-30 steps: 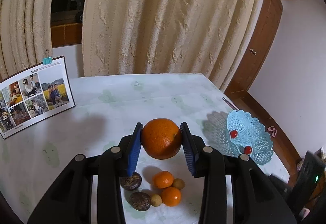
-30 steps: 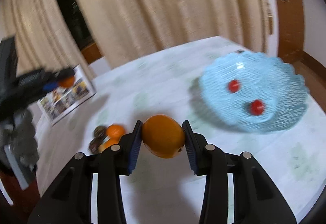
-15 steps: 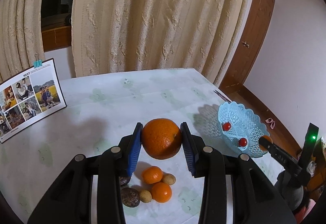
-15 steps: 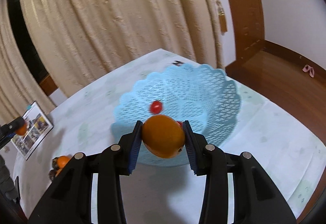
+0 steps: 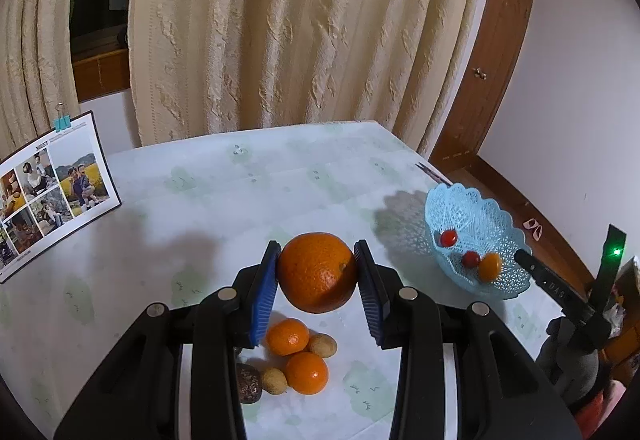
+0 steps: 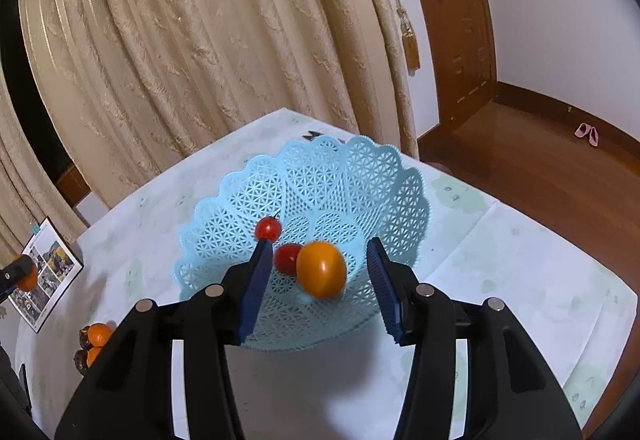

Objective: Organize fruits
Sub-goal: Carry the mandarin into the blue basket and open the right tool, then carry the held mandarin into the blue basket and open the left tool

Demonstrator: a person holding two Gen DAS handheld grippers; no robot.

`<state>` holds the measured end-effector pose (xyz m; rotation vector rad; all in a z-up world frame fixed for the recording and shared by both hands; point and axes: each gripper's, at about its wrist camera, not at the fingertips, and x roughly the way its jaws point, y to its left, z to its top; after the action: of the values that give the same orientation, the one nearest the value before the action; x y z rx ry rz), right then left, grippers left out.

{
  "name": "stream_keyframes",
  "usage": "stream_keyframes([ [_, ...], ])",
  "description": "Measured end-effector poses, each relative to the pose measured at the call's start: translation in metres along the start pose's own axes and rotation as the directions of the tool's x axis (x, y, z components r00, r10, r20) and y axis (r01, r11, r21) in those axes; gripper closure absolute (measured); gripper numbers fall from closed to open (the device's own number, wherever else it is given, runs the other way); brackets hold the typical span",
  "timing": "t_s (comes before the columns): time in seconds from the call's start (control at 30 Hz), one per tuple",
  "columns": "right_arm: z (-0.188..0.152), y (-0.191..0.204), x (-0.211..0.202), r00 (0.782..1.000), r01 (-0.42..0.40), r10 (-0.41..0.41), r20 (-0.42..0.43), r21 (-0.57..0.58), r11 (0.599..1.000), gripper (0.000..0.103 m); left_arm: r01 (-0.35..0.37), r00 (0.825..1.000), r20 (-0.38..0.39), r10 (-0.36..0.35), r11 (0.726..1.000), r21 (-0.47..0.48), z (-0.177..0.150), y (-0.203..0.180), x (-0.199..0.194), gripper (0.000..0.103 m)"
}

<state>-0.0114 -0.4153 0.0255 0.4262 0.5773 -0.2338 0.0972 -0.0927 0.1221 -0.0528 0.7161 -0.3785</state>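
From the left wrist view, the left tool (image 5: 316, 272) is gripping a large orange (image 5: 317, 272) tight between its two blue pads, holding it above the desk (image 5: 224, 192). Below it, two small tangerines (image 5: 288, 336), two tan round fruits (image 5: 322, 345) and a dark wrinkled fruit (image 5: 248, 386) are sitting clustered on the desk. To the right, the blue lattice basket (image 5: 476, 216) is holding two red tomatoes (image 5: 448, 238) and an orange fruit (image 5: 490, 266).

From the right wrist view, the right tool (image 6: 316, 280) is standing with its pads spread wide, gripping nothing. The orange fruit (image 6: 321, 269) is sitting blurred inside the basket (image 6: 360, 176), touching neither pad, just beside one tomato (image 6: 286, 257).
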Motion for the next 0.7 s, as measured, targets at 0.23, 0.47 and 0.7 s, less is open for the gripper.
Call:
stream_keyframes([
  [0.23,-0.009,-0.003,-0.012,0.996,0.046,-0.045,0.082,-0.013,0.999,0.052,0.009,0.999,-0.032,-0.009,1.0,0.016,-0.002,-0.017,0.014,0.065],
  [0.47,-0.015,-0.012,-0.022,0.982,0.092,-0.09,0.165,-0.005,0.996,0.052,0.05,0.997,-0.056,-0.048,0.997,0.053,0.001,-0.053,0.032,0.065],
  [0.7,-0.019,-0.024,-0.022,0.977,0.101,-0.106,0.185,0.035,0.994,0.046,0.107,0.99,-0.096,-0.099,0.991,0.081,0.0,-0.095,0.065,0.065],
])
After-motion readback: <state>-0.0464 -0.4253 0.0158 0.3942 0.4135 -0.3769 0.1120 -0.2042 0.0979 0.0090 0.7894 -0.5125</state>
